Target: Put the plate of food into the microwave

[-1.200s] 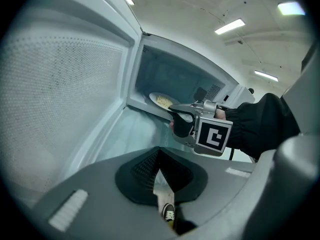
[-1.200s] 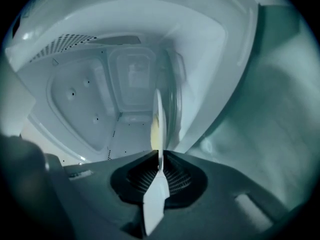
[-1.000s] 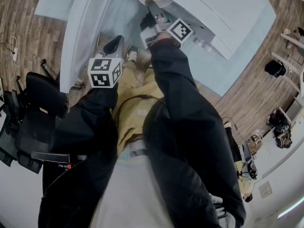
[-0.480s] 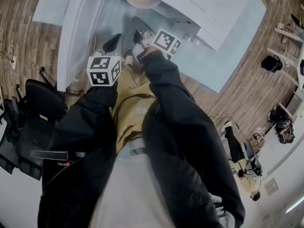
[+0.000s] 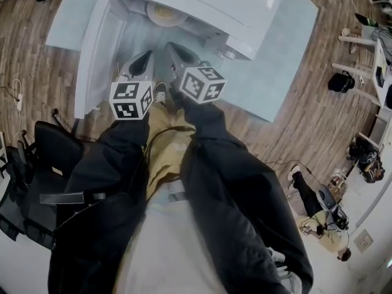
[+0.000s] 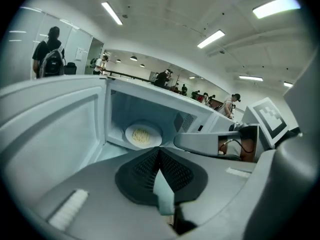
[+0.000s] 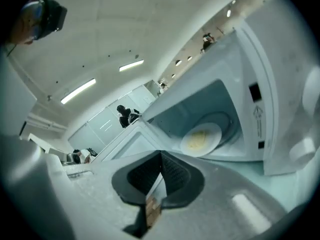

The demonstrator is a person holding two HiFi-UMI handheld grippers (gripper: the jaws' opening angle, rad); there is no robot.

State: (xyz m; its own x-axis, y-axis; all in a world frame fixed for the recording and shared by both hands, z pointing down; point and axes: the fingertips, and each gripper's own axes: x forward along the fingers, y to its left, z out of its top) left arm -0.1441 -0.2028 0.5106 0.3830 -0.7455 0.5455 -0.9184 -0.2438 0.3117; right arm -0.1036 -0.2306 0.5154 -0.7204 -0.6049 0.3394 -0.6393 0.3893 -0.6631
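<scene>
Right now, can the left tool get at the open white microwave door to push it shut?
Probably yes: the open white microwave door stands just beside the left tool, on its left, and nothing lies between them.

White plate [image 6: 156,134] with perhaps pale-yellow food [image 6: 141,135], white microwave [image 5: 202,2], black-and-white marker cubes [image 5: 130,99].

Microwave [image 5: 202,2] glossy white; floor [image 5: 30,48] wood (matt).
</scene>
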